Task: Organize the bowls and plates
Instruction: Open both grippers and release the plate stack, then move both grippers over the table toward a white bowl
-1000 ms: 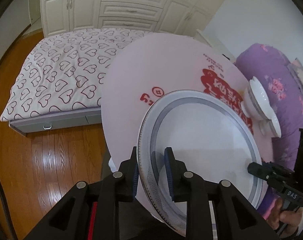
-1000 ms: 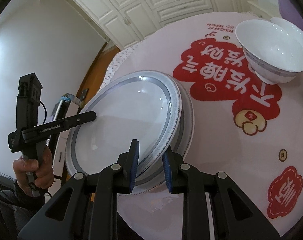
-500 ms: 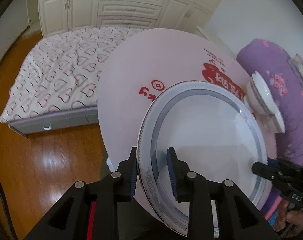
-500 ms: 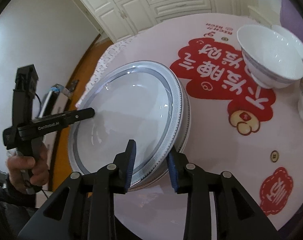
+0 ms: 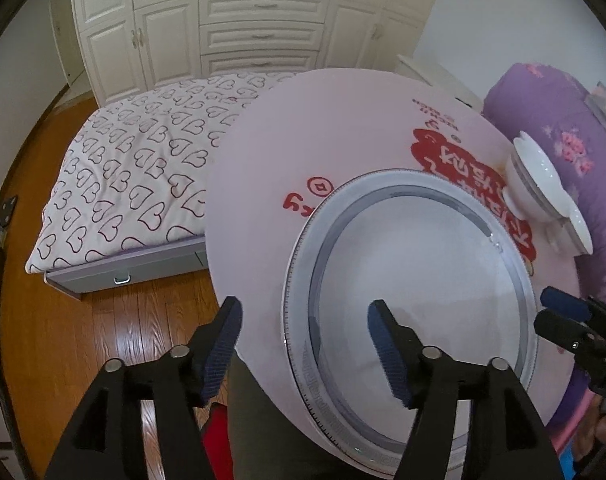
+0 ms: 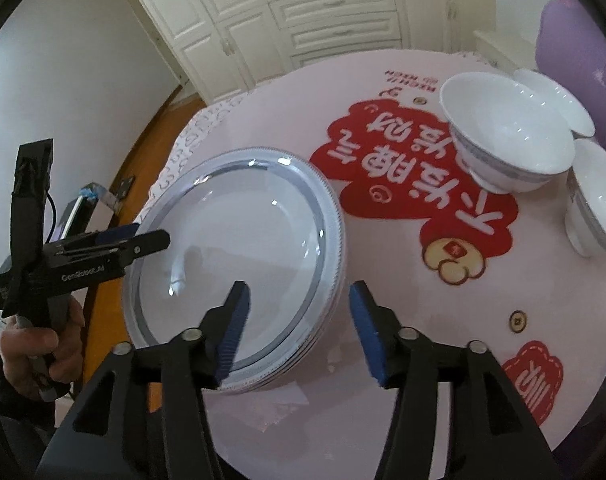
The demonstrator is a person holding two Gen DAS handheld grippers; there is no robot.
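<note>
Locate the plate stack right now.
The plate stack sits at the table's near-left edge in the right wrist view, left of the bowls, between both grippers' opening jaws, unheld.

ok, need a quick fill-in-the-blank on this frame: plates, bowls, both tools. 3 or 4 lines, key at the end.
1. The plate stack sits on a round ____ table.
2. The white bowls on the table number ____.
3. The right tool and left tool are opening, and neither pad touches the ____ rim.
4. The red print lies between the plates and the ____.

Missing: pink; three; plate; bowls
</note>
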